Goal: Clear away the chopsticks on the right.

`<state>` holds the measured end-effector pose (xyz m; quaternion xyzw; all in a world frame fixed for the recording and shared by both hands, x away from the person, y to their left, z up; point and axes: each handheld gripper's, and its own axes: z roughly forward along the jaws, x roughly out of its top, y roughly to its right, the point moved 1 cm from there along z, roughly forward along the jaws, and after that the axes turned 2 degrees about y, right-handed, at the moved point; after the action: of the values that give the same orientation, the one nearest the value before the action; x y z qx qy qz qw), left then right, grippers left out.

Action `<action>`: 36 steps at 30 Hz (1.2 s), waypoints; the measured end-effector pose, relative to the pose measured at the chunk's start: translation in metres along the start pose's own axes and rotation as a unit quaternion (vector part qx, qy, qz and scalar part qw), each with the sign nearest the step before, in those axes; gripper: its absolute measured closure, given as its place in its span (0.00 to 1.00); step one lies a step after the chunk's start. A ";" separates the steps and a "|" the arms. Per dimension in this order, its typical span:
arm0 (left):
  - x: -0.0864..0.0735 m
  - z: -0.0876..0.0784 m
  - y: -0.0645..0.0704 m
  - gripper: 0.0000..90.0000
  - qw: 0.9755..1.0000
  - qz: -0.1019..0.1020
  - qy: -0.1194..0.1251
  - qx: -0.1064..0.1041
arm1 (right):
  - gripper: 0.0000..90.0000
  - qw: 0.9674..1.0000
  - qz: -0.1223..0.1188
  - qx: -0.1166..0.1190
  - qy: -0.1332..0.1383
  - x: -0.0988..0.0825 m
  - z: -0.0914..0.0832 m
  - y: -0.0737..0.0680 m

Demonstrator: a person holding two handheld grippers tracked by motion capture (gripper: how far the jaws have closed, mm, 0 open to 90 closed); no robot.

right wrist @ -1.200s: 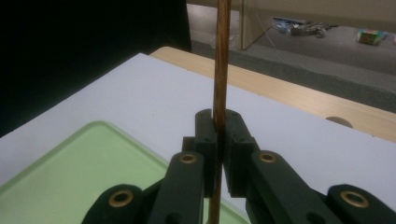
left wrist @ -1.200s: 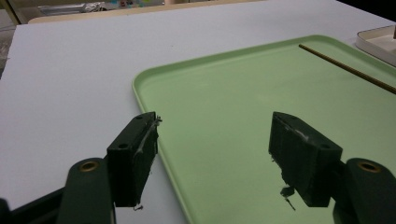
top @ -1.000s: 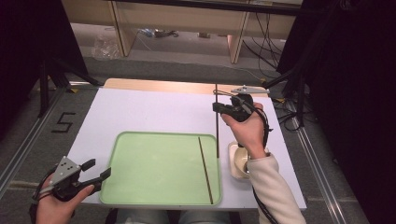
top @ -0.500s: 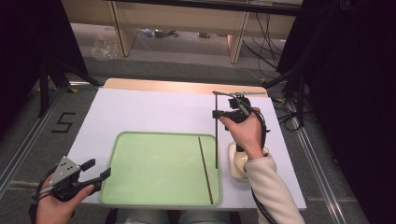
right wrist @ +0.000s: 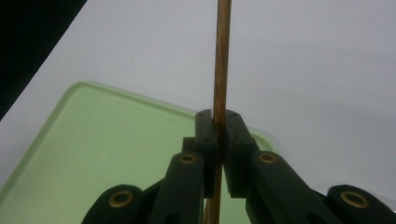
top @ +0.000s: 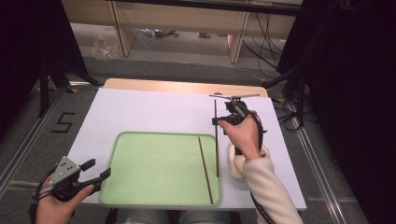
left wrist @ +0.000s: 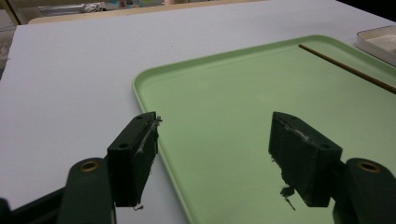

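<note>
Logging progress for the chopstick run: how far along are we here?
Done: one chopstick lies flat in the green tray, near its right edge. In hand: the right gripper is shut on the second chopstick, held above the tray's right edge. Left, probably: laying it beside the first. The left gripper is open at the tray's near-left corner.

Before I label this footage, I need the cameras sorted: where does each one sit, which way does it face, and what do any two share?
High view: above the person's side, looking forward and down on the table; both forearms enter from below, left tongs open, right tongs raised.
Left gripper view: on the left tongs, looking across the green tray; jaws apart.
Right gripper view: on the right tongs, looking down at the tray; jaws shut on a held stick.
Shared: the high and left views both show the tray and the stick lying in it.
</note>
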<state>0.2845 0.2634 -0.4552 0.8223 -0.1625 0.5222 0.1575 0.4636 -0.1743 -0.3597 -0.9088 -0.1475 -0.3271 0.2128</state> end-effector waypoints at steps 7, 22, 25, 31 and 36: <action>0.000 0.000 0.000 0.36 1.000 -0.001 -0.001 0.000 | 0.96 1.000 0.017 -0.009 -0.017 -0.004 0.007 0.001; 0.000 0.000 0.000 0.36 1.000 0.000 -0.002 -0.001 | 0.96 0.998 0.025 -0.022 -0.057 -0.009 0.016 0.000; 0.000 0.000 -0.001 0.36 1.000 -0.001 -0.002 -0.001 | 0.96 0.998 0.014 -0.017 -0.056 -0.010 0.018 0.002; 0.000 0.000 0.000 0.36 1.000 0.000 -0.003 0.000 | 0.96 0.993 0.064 -0.029 -0.090 -0.012 0.022 -0.004; 0.000 0.000 0.000 0.36 1.000 -0.001 -0.004 0.000 | 0.96 0.991 0.066 -0.037 -0.107 -0.015 0.028 -0.004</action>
<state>0.2843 0.2639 -0.4555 0.8243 -0.1628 0.5188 0.1576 0.4661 -0.1593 -0.3882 -0.9537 -0.0965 -0.2181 0.1831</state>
